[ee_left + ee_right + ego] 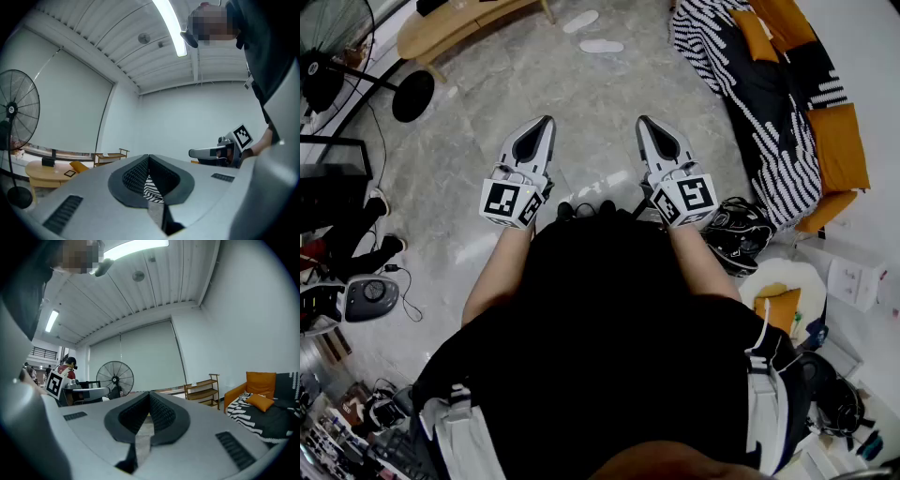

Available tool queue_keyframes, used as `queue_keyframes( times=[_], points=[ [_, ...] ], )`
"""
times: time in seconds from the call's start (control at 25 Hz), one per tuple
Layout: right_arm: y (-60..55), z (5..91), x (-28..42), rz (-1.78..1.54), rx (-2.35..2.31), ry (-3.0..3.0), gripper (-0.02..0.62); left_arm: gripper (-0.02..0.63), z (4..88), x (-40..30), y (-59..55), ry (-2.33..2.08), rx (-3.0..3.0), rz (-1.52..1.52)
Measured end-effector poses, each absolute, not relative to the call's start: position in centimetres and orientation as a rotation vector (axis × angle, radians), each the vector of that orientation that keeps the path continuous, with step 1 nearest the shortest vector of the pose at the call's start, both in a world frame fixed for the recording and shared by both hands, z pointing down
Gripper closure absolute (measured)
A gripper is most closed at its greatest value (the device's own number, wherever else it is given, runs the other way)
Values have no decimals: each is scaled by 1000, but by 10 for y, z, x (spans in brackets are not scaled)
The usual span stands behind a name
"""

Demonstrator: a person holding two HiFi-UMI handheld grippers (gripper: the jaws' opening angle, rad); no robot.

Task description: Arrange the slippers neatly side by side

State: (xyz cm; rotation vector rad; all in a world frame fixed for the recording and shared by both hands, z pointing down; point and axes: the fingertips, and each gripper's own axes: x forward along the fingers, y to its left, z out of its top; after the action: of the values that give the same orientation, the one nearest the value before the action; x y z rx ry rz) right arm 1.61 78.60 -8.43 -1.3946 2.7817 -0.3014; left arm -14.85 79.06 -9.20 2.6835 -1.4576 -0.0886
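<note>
Slippers: two, both white, at the far end of the floor; far slipper (580,20), nearer slipper (602,45).
Grippers: two; left gripper (547,121), right gripper (642,121).
Marker cubes: two, one per gripper; left cube (511,202), right cube (686,200).
Standing fan (328,33): one, far left.
Wooden table (450,28): one, far, left of the slippers.
Wooden shelf (204,389): one, seen only in the right gripper view.
Sofa (839,145): one, orange, at the right.
Striped throw (712,47): one, black and white, on the sofa.
Cushions: orange, count unclear.
</note>
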Motion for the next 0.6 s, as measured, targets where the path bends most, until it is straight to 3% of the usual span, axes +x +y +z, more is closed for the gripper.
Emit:
queue_keyframes(
  times=[0.6],
  points=[
    [786, -90, 47, -230, -1218, 2778, 563, 591, -88, -114, 781, -1481, 2661, -77]
  ],
)
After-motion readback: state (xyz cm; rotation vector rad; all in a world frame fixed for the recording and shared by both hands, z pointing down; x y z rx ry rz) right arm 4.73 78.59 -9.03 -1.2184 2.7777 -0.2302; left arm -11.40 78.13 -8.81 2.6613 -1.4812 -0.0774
